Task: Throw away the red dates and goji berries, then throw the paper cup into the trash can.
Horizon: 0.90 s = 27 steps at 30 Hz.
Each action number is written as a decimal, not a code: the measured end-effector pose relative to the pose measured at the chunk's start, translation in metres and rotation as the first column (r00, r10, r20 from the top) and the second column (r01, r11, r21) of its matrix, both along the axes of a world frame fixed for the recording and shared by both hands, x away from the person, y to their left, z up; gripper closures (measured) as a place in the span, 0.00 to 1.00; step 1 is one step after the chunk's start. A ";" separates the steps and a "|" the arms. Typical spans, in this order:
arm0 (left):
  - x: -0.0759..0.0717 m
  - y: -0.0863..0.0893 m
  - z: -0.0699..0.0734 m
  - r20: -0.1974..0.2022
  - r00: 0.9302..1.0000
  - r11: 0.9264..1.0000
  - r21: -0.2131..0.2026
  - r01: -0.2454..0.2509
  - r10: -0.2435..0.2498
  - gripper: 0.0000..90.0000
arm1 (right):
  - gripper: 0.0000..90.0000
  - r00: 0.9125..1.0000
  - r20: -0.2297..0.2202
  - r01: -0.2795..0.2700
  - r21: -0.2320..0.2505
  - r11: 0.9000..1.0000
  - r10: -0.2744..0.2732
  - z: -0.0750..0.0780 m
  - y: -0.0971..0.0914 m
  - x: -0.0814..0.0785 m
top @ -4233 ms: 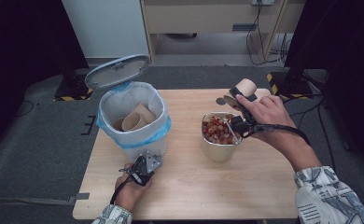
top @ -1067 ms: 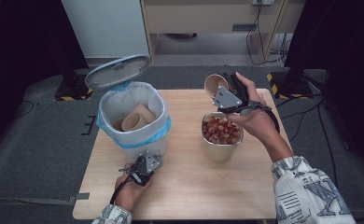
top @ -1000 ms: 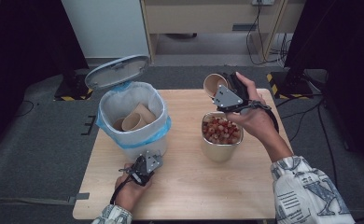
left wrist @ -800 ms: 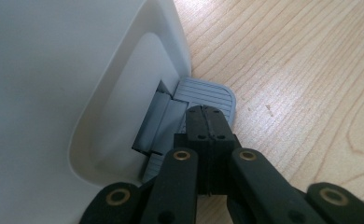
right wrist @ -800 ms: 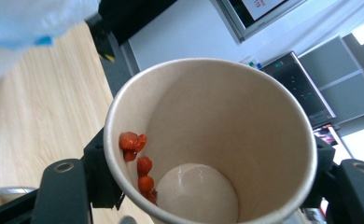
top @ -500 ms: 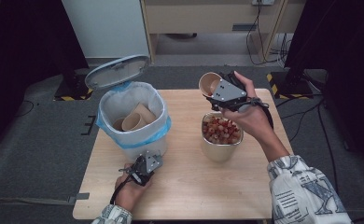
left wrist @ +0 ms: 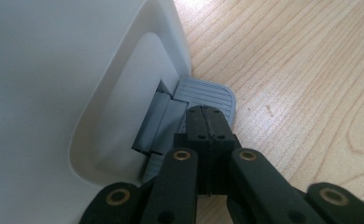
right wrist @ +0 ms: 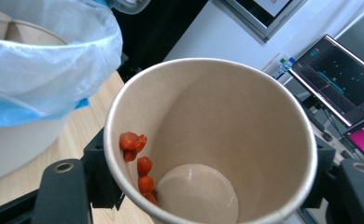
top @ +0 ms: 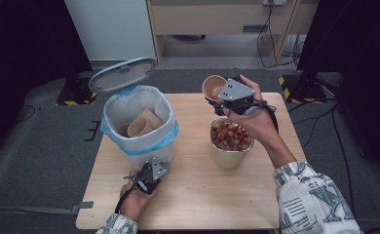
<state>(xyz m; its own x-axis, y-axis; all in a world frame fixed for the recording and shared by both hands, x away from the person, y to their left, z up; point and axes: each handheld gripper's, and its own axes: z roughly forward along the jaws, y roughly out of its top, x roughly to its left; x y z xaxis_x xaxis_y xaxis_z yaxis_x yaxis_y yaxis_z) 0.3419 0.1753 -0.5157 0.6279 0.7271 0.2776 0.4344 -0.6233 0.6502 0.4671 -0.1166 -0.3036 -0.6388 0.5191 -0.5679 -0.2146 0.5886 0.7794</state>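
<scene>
Paper cup (right wrist: pixel 208 140) gripped by the right gripper (top: pixel 217 97), top centre of the high view.
A few red bits stick inside it; left gripper (left wrist: pixel 207 122), jaws fully closed, presses the bin's pedal (left wrist: pixel 208 93).

This looks like a lab or recording studio, not a home. A small wooden tabletop (top: pixel 198 195) stands alone on grey carpet (top: pixel 42 161), with black curtains (top: pixel 27 39) hanging on both sides. Beyond the right gripper (top: pixel 222 100), hazard-striped stand feet (top: pixel 288 87) and loose cables (top: pixel 275 34) lie on the floor. Past that gripper, its own view shows monitors (right wrist: pixel 339 74) displaying data against a white wall (right wrist: pixel 227 32).
</scene>
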 end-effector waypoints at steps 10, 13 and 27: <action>0.000 0.000 0.000 0.000 1.000 1.000 0.000 0.000 0.000 1.00 | 0.32 1.000 -0.021 -0.007 0.020 1.000 0.008 0.001 0.002 0.000; 0.000 0.000 0.000 0.001 1.000 1.000 0.000 0.000 0.000 1.00 | 0.32 1.000 -0.030 -0.009 0.030 1.000 0.010 0.001 0.002 0.001; 0.000 0.000 0.000 0.001 1.000 1.000 -0.001 0.000 0.000 1.00 | 0.32 0.997 -0.072 -0.017 0.071 0.997 0.022 0.004 0.008 0.002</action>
